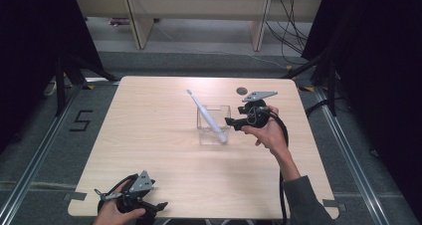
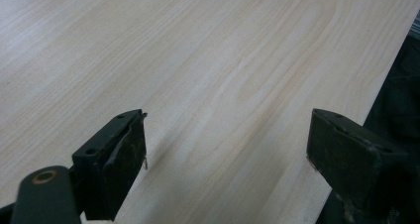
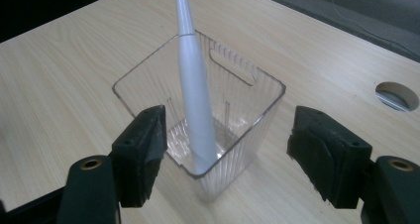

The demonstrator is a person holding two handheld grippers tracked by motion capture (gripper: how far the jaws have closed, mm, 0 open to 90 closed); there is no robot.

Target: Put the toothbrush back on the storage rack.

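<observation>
I see the light wood desk (image 1: 164,150) carrying everything, its grain running plain and bare under my left side. Toward the desk's right half, a little nearer the far edge than the near one, stands a clear ribbed plastic container (image 1: 214,124), square in plan, upright, with a slot handle cut in one wall (image 3: 233,65). In it sits a white electric toothbrush (image 1: 206,116), thick end down against the container's floor at the near corner, as my right gripper view shows it (image 3: 195,100), and its thin neck leaning out over the rim toward the far left corner of the desk. A small round cable hole (image 1: 242,90) lies in the desk near the far right corner, well apart from the container.

My right gripper (image 1: 230,121) is just beside the container's right wall, held level by the person's right hand (image 1: 268,130). Its jaws stand wide and released, one to each side of the container's near corner in the right gripper view, neither pad pressing on the plastic or on the toothbrush.

My left gripper (image 1: 132,202) rests at the near left edge of the desk in the person's left hand (image 1: 117,214), well apart from the container. Its jaws are spread wide with bare wood between them.
</observation>
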